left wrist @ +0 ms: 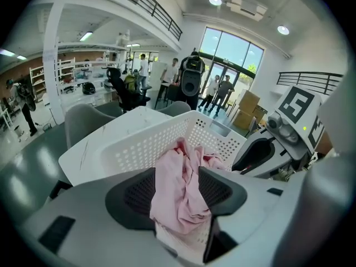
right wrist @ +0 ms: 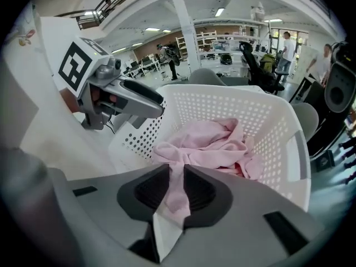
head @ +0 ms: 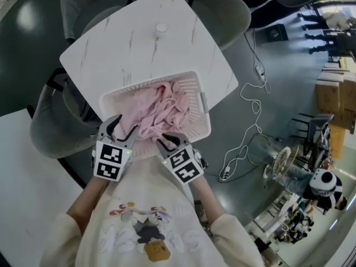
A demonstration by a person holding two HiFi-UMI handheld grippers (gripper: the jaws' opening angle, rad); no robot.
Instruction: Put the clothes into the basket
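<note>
A white perforated basket [head: 199,100] stands on the near corner of a white marble-look table [head: 128,43], with crumpled pink clothes [head: 161,111] inside it. Both grippers are at its near rim. In the left gripper view, a fold of the pink clothes [left wrist: 181,188] hangs between the wide-set jaws of my left gripper [left wrist: 177,192]. I cannot see the pads squeezing it. My right gripper [right wrist: 177,189] is shut on a narrow strip of the pink clothes [right wrist: 206,141] that trails over the basket [right wrist: 267,121] rim. In the head view the left gripper [head: 122,131] stands wider than the right gripper [head: 169,142].
A small white round object [head: 161,28] lies on the far part of the table. Grey chairs [head: 50,127] ring the table. White cables [head: 250,110] trail over the floor at the right. People stand in the distance in both gripper views.
</note>
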